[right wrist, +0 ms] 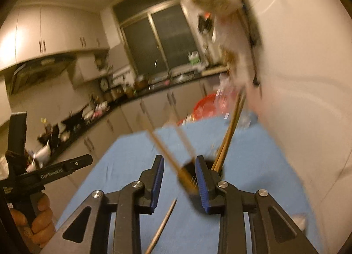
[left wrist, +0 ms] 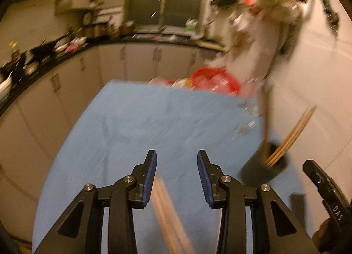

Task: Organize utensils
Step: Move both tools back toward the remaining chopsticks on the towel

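Hovering above a blue cloth-covered table [left wrist: 136, 126], the left gripper [left wrist: 177, 177] points forward with its jaws apart and nothing between the blue pads; blurred wooden chopsticks [left wrist: 167, 210] lie on the cloth below the gap, close to the left finger, though motion blur hides how many there are. In the right wrist view the same tool appears at the far left, gripped by the person's left hand [right wrist: 36, 216] from beneath and tilted so its fingers aim toward the table.

To the right of the left gripper stands one black utensil holder [left wrist: 261, 168], upright near the table's right edge, with a bundle of wooden chopsticks [left wrist: 292, 131] leaning out to the right and a darker handle [left wrist: 267, 117] rising from it.

The right gripper [right wrist: 179, 179] sits just over that holder [right wrist: 216, 167], jaws apart, its right finger overlapping the cup's rim. Two blurred chopsticks [right wrist: 169, 155] slant up and to the left across the gap; whether the pads touch them cannot be told. One chopstick [right wrist: 164, 224] lies on the cloth beneath the gripper. Behind the table sits one red basin [right wrist: 205, 106].
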Demonstrator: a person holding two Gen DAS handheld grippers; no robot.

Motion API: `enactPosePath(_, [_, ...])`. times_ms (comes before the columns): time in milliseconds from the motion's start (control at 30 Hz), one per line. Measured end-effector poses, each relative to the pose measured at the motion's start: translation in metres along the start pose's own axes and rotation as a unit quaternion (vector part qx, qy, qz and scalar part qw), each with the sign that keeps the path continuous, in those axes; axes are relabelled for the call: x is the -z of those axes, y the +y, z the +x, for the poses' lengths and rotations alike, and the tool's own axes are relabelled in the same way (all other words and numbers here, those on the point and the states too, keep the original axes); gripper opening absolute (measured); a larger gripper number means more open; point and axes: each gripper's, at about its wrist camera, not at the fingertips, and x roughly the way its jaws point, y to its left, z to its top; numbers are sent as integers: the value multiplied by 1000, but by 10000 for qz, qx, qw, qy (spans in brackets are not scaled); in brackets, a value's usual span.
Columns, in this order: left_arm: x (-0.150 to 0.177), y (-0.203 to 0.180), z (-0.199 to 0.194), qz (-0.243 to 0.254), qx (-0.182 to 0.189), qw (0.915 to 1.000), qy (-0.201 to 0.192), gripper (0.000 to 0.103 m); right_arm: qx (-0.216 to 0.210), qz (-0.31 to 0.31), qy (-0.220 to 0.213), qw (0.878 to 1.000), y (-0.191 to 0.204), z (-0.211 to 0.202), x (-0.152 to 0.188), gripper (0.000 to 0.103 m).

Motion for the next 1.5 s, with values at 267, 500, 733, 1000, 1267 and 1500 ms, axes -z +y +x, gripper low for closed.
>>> enactPosePath(267, [61, 60, 36, -322, -715, 9953, 577, 39, 258, -186, 579, 9978, 15, 44, 60, 32])
enactPosePath(500, [79, 62, 46, -225, -895, 9940, 596, 39, 432, 15, 1006, 9940, 7, 66, 70, 32])
enactPosePath(733, [94, 67, 55, -163, -988, 9925, 699, 39, 444, -305, 1141, 9920, 25, 69, 76, 32])
enactPosePath(1000, [95, 72, 56, -291, -861, 9931, 737, 41, 487, -527, 1244, 9896, 42, 74, 78, 32])
enactPosePath(1267, [93, 73, 57, -316, -797, 9936, 736, 43, 454, -794, 1368, 9864, 59, 78, 82, 32])
enactPosePath(1500, [94, 77, 54, -388, -922, 9923, 736, 43, 273, -1019, 1608, 9813, 78, 85, 82, 32])
